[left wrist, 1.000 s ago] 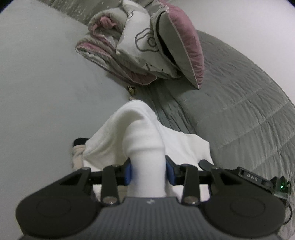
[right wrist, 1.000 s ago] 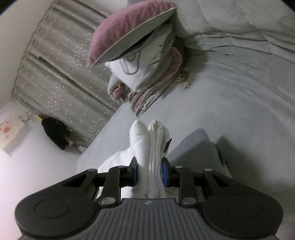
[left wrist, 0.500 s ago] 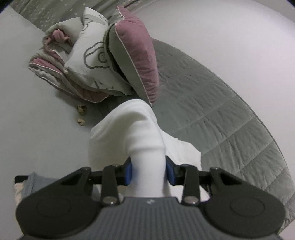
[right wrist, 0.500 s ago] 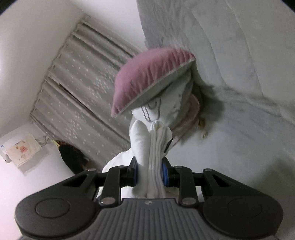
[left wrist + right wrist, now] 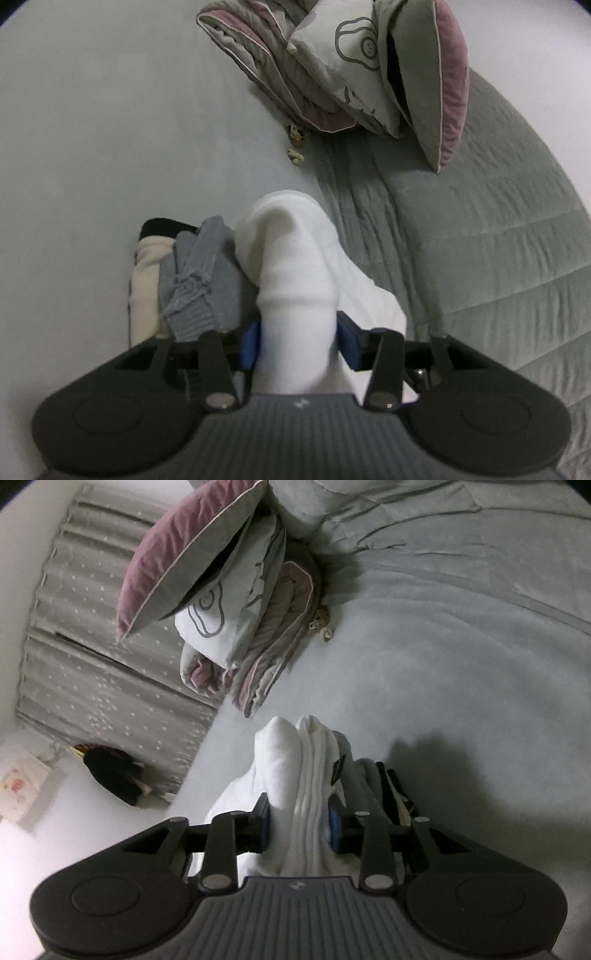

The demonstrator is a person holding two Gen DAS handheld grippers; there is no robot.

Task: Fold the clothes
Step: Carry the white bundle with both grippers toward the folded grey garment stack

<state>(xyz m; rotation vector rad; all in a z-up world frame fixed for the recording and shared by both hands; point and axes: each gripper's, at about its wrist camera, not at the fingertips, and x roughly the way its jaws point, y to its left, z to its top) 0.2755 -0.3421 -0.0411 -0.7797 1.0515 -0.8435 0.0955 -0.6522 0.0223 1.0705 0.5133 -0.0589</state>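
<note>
White garment [image 5: 295, 273] lowered from mid-air to beside the folded pile; grey knit [image 5: 199, 280] and cream piece [image 5: 147, 273] now in view alongside.

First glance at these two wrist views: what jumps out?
The white garment, bunched thick between both pairs of blue-padded jaws: the left gripper and right gripper are each shut on it, front and centre. Behind it, at the far end of the grey bed, sits a heap of mauve-and-grey pillows. Beside the left gripper lies a stack of folded clothes, grey knit on top.
</note>
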